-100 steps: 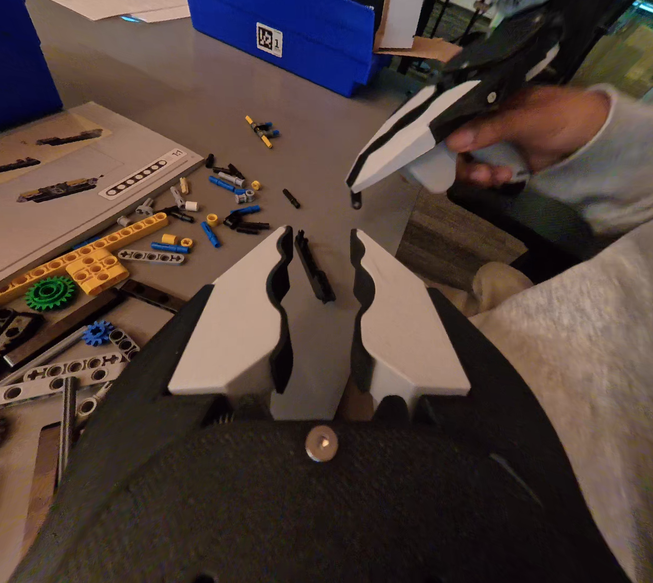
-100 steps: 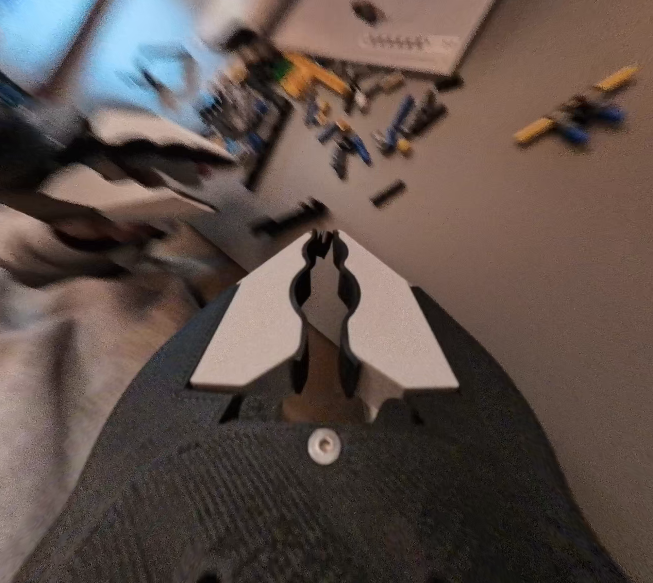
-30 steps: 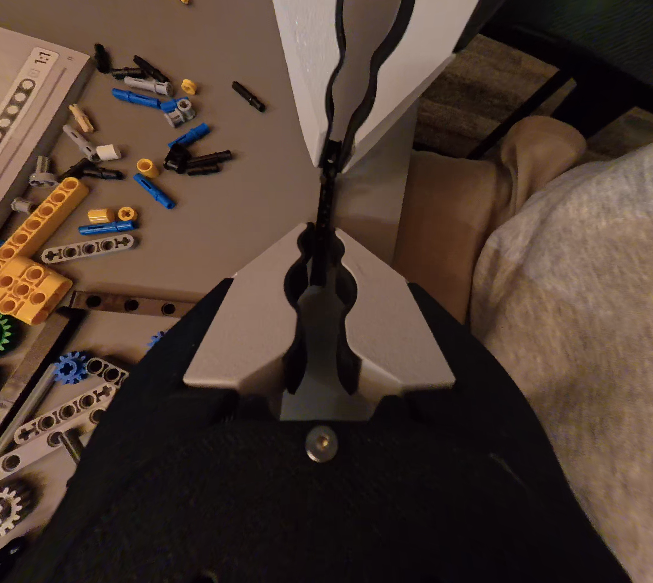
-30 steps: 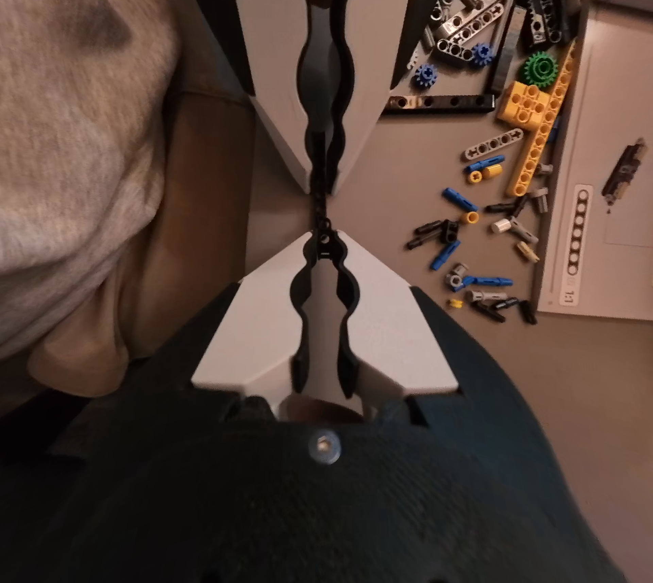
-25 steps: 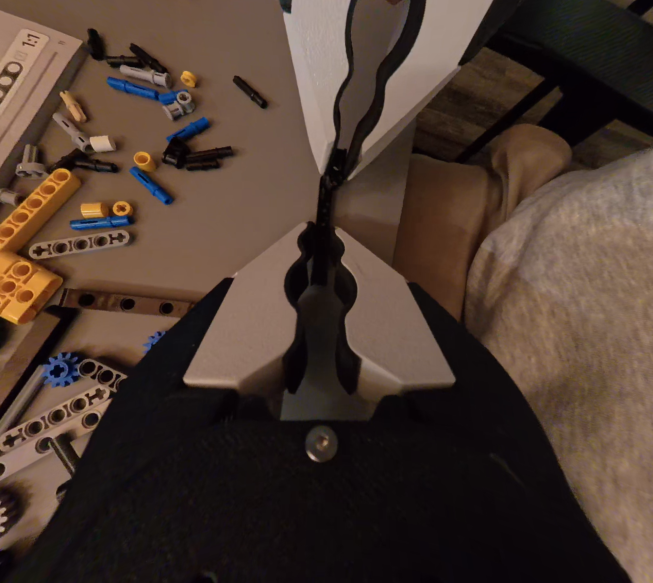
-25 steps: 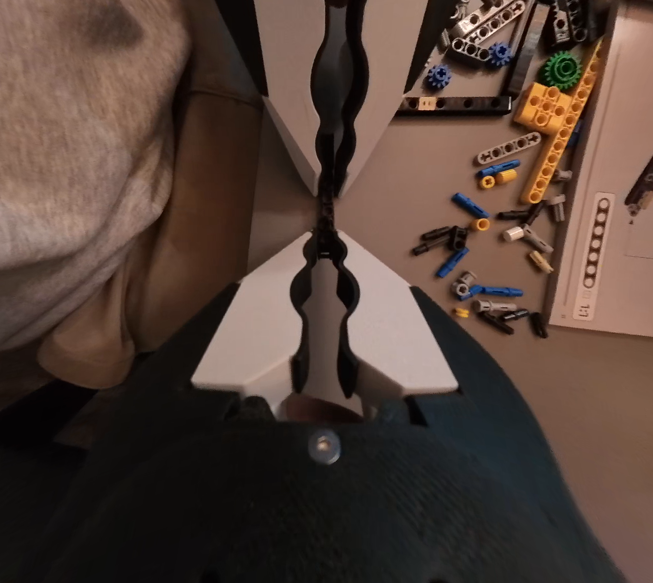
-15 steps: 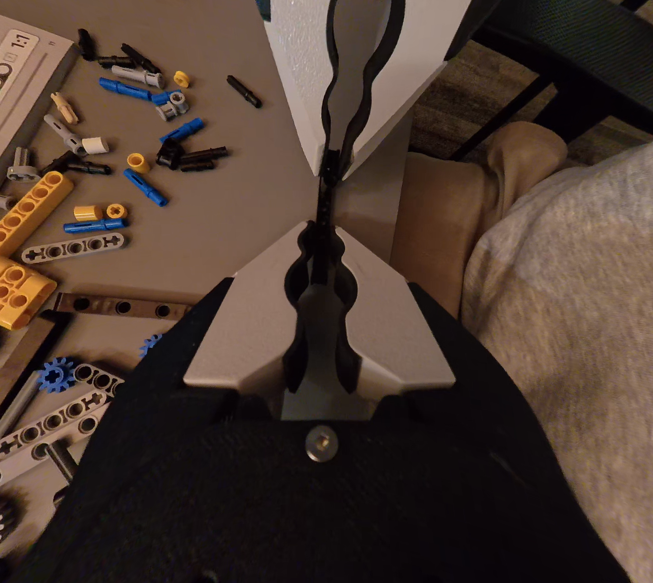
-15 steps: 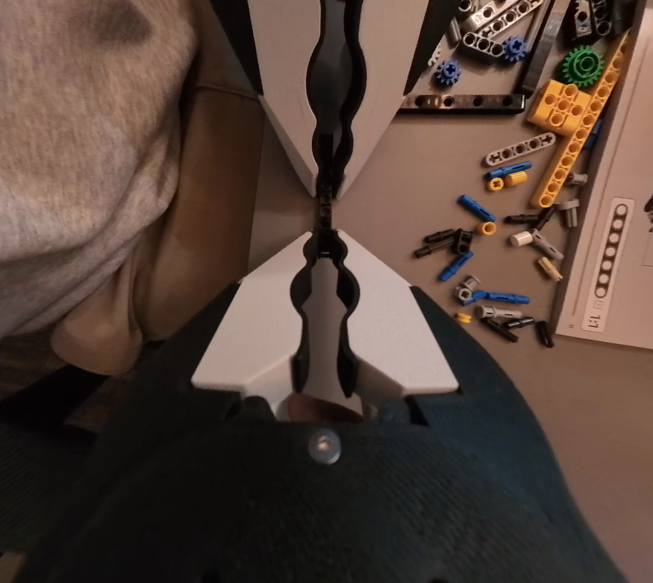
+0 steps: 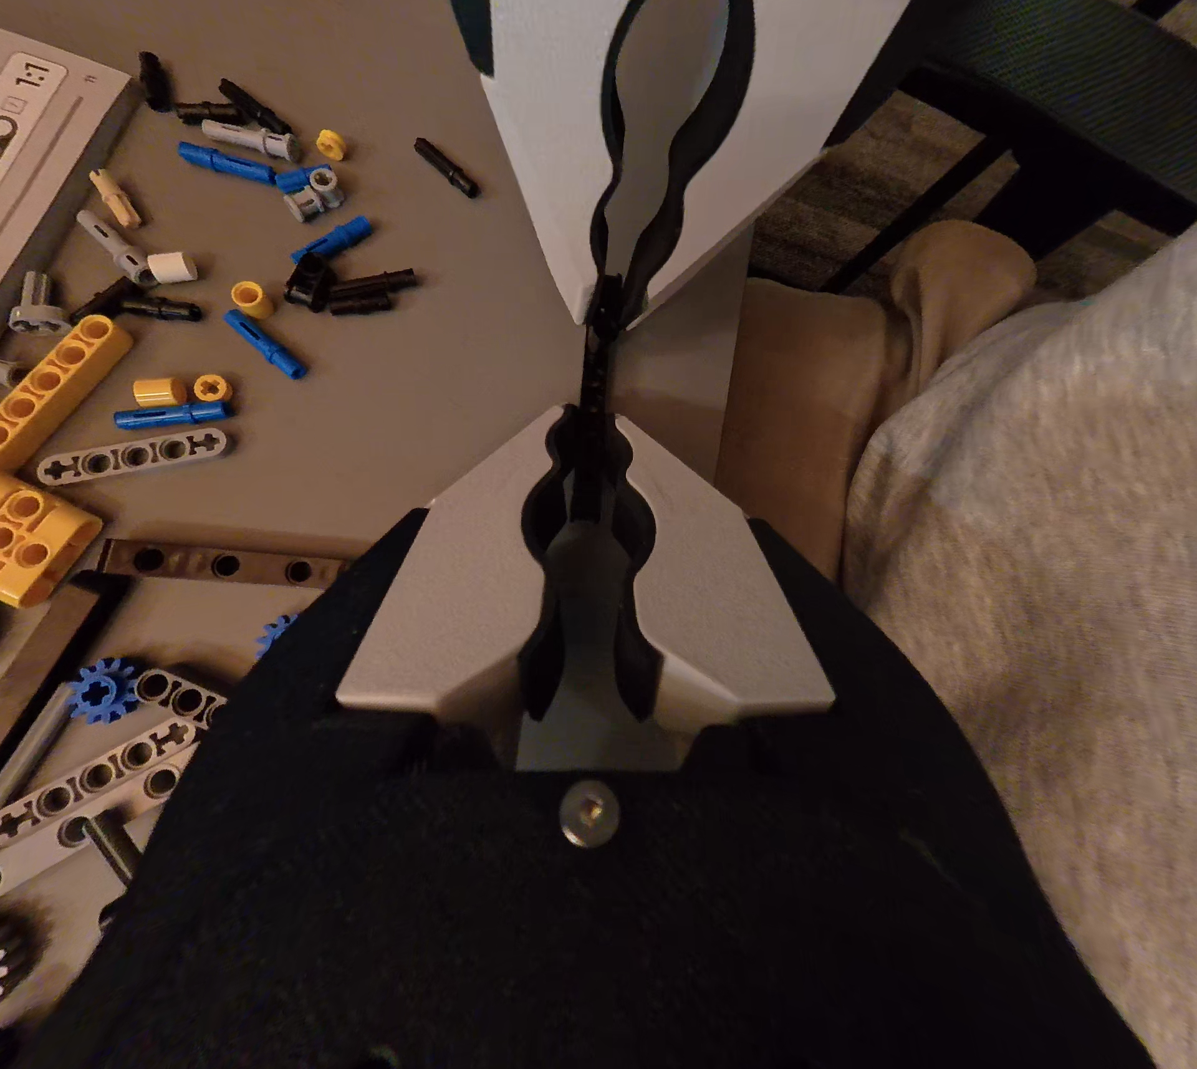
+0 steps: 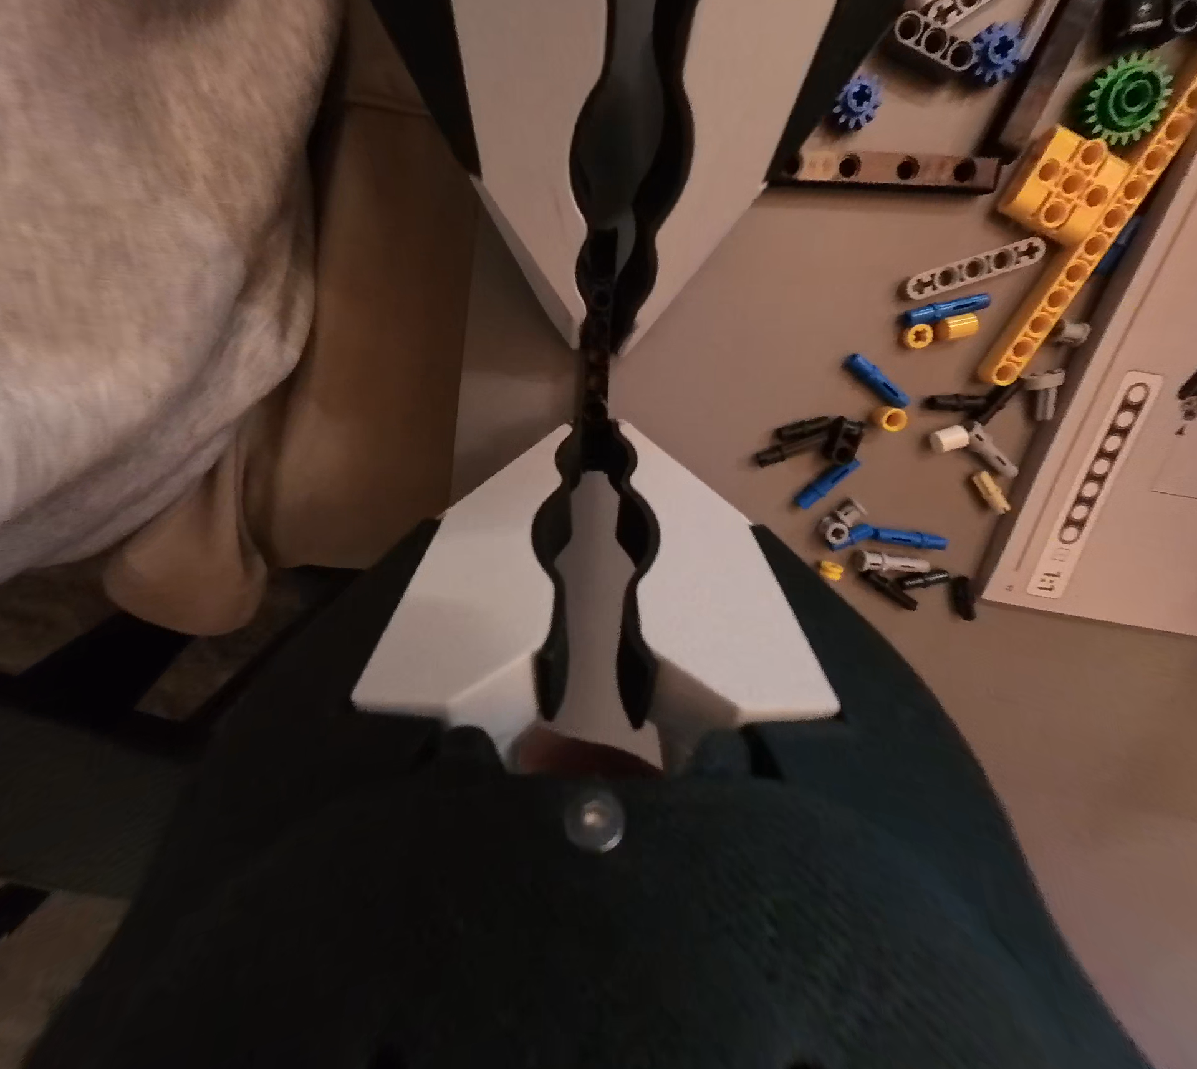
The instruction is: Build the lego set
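Note:
My left gripper (image 9: pixel 591 413) is shut on a thin black beam (image 9: pixel 592 371) and holds it above the table's front edge, pointing forward. My right gripper (image 9: pixel 605 312) faces it tip to tip and is shut on a small black pin (image 9: pixel 607 290) at the beam's far end. In the right wrist view my right gripper (image 10: pixel 592 429) meets the beam (image 10: pixel 594 384), which runs into the left gripper (image 10: pixel 599 335). Whether the pin sits in a hole of the beam is hidden by the fingertips.
Loose parts lie on the grey table (image 9: pixel 401 34): a yellow beam (image 9: pixel 52 377), blue pins (image 9: pixel 265 335), a black pin (image 9: pixel 447 168), grey beams (image 9: pixel 133 448) and a green gear (image 10: pixel 1130 99). An instruction booklet (image 10: pixel 1101 487) lies beyond them. A person's lap (image 9: pixel 1036 520) is beside the table edge. Left and right tips are no more than a few centimetres apart. From either gripper's tips it is about 15 centimetres to the green gear (image 10: pixel 1130 99).
The left gripper has shut on the black beam that lay on the table and lifted it. The right gripper has come tip to tip with it. In the last second both only drifted slightly.

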Available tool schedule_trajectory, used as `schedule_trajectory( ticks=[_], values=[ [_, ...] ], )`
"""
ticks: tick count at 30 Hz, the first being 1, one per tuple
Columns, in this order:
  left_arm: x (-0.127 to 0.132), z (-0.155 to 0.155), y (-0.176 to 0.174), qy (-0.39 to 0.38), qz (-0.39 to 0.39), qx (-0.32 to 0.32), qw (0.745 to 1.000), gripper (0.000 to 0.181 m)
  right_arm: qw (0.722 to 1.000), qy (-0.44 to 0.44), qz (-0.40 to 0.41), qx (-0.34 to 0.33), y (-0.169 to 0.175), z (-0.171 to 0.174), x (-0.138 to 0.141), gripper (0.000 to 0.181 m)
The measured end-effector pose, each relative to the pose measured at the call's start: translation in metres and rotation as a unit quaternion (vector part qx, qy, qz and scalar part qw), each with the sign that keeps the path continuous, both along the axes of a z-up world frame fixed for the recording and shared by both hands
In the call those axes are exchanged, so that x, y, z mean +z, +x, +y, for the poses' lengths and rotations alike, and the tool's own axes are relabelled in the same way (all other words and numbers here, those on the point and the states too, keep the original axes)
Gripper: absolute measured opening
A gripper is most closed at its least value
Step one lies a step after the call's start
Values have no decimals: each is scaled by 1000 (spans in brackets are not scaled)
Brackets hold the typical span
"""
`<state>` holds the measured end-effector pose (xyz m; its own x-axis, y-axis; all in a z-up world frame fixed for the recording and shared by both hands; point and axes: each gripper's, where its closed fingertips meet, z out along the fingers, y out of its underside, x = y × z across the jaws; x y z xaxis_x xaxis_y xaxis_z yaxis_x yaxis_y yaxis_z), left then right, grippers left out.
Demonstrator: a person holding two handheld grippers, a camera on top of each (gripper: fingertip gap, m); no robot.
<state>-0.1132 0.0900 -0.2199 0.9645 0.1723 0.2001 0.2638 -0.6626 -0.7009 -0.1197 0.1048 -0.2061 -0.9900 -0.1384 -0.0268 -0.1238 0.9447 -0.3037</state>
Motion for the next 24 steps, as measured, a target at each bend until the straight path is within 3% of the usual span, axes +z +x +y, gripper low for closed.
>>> schedule_trajectory(
  ticks=[6,24],
  values=[
    [0,0,0,0,1,1,1000,9,998,26,52,-1,0,1,0,6],
    [0,0,-1,0,10,2,1000,9,999,15,21,-28,-1,-1,-1,6]
  ],
)
